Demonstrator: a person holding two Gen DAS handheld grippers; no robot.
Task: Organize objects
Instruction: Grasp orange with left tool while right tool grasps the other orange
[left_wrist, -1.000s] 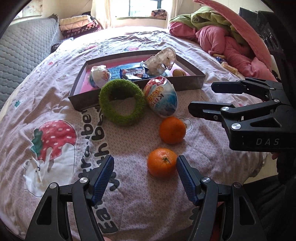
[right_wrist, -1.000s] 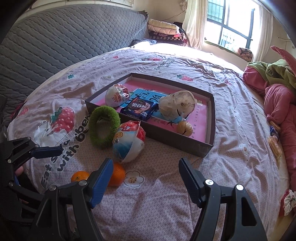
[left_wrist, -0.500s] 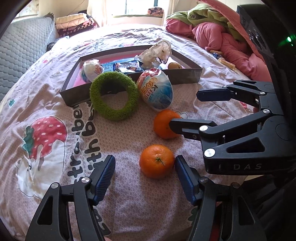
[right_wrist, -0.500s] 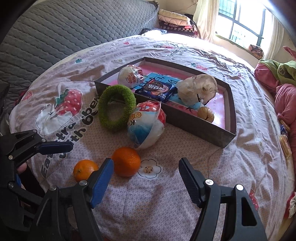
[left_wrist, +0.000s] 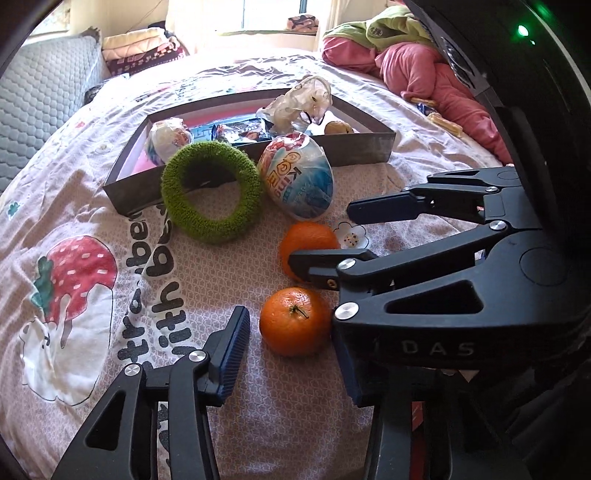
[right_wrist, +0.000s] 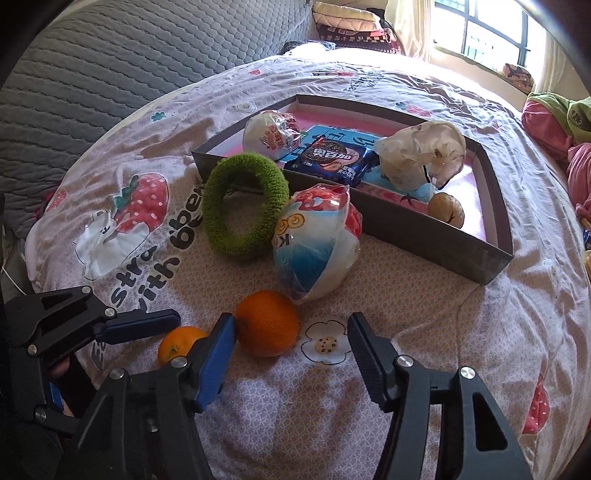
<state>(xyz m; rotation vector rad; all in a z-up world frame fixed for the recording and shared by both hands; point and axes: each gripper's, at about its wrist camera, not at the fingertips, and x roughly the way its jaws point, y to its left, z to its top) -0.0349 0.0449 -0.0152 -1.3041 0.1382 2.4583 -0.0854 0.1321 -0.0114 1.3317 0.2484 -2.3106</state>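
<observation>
Two oranges lie on the strawberry-print bedsheet. The nearer orange (left_wrist: 293, 321) sits between the fingers of my left gripper (left_wrist: 288, 354). Its jaws are closing, with a gap still showing at the left pad (left_wrist: 232, 354). The right pad is hidden behind the right gripper. The farther orange (right_wrist: 267, 323) lies between the fingers of my right gripper (right_wrist: 291, 350), close to the left pad and well clear of the right one. These jaws are closing too. A green fuzzy ring (left_wrist: 212, 192) and a wrapped toy egg (left_wrist: 299, 177) lean on the grey box (left_wrist: 354, 147).
The box (right_wrist: 424, 240) holds a small wrapped egg (right_wrist: 271, 134), a cookie pack (right_wrist: 332, 160), a crumpled plastic bag (right_wrist: 421, 155) and a brown nut (right_wrist: 445, 208). Pink and green clothes (left_wrist: 424, 70) are piled at the right. A grey quilted headboard (right_wrist: 92, 74) stands to the left.
Both grippers have narrowed. The right gripper has come down and forward, so the farther orange now lies between its fingers. The left gripper stays around the nearer orange.
</observation>
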